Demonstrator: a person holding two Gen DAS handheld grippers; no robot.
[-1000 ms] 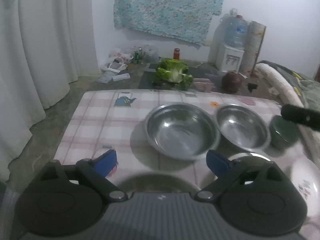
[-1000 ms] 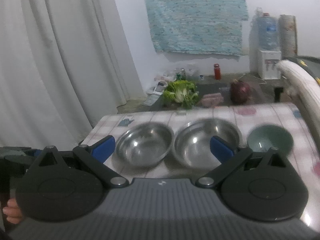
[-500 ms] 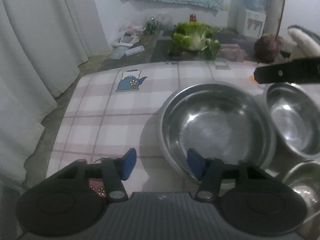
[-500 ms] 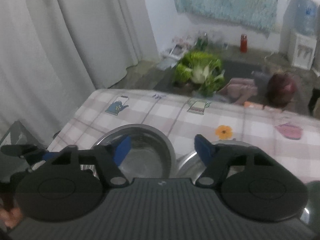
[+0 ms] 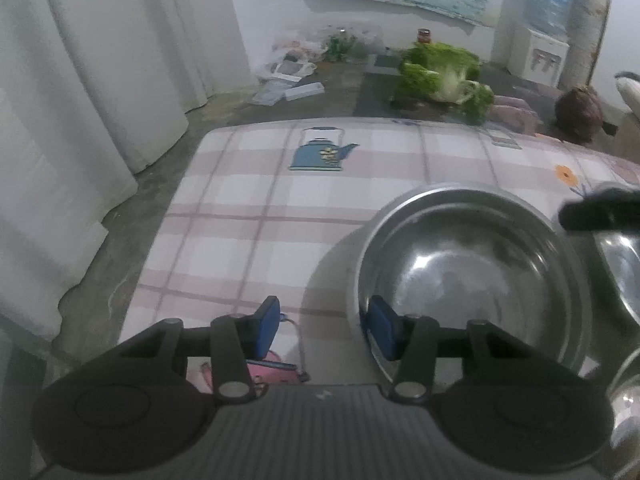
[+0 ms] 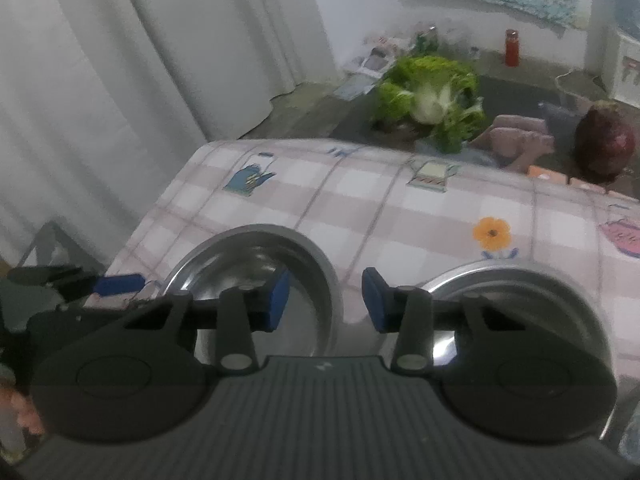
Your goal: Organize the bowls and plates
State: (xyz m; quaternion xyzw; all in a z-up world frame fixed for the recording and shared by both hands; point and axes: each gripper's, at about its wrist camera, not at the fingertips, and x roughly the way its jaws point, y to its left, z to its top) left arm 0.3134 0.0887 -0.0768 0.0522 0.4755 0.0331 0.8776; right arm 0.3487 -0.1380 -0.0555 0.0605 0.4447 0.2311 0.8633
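Both tools just narrowed: left tool (image 5: pixel 322 326) straddles the big round steel bowl's (image 5: pixel 472 276) rim unclenched, right tool (image 6: pixel 325 300) gripping nothing; a lift looks close.

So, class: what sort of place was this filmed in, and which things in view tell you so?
Probably a lived-in home room: a table under a checked tablecloth, white curtains, a water dispenser and leafy greens on the floor.
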